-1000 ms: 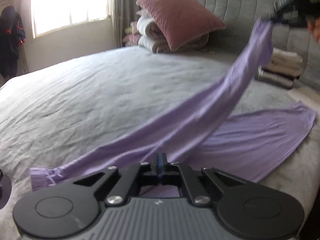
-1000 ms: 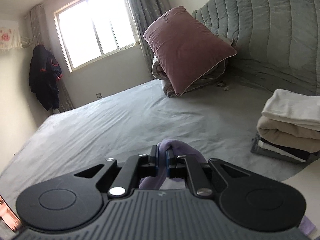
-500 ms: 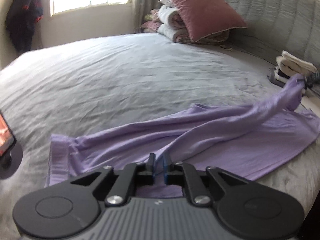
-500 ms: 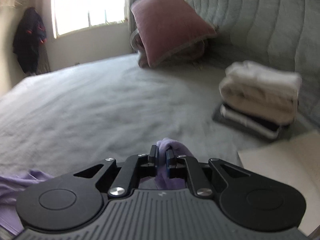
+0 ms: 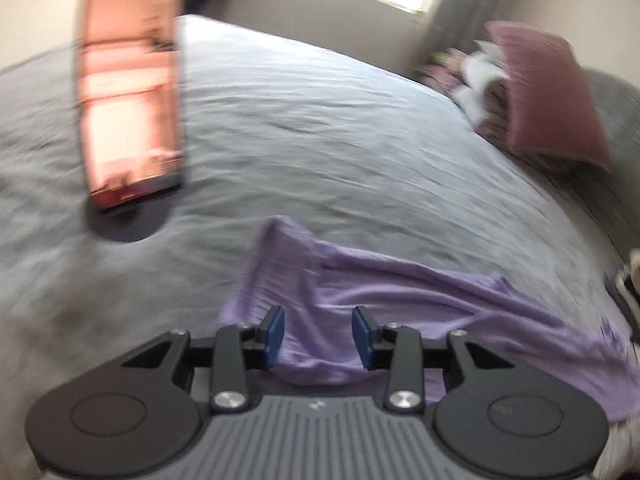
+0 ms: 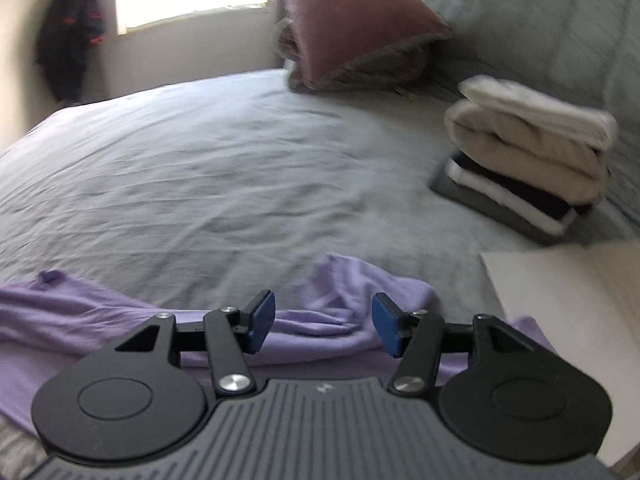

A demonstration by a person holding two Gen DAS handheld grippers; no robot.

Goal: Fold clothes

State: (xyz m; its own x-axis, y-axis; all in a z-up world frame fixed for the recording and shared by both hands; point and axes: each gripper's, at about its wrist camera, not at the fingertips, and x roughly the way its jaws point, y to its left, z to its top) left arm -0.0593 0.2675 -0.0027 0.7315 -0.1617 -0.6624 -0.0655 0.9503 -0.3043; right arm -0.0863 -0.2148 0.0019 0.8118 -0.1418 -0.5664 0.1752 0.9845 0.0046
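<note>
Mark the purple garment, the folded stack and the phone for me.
purple garment (image 6: 336, 292), right wrist view, on the bunched fold between the gripper fingers.
folded stack (image 6: 528, 140), right wrist view, on the beige layer.
phone (image 5: 130, 92), left wrist view, on the middle of its lit screen.

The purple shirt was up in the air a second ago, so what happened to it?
Both tools let go. The left tool and right tool are now open, and the purple shirt has dropped onto the bed. The stack of folded clothes and pink pillow stayed put.
</note>
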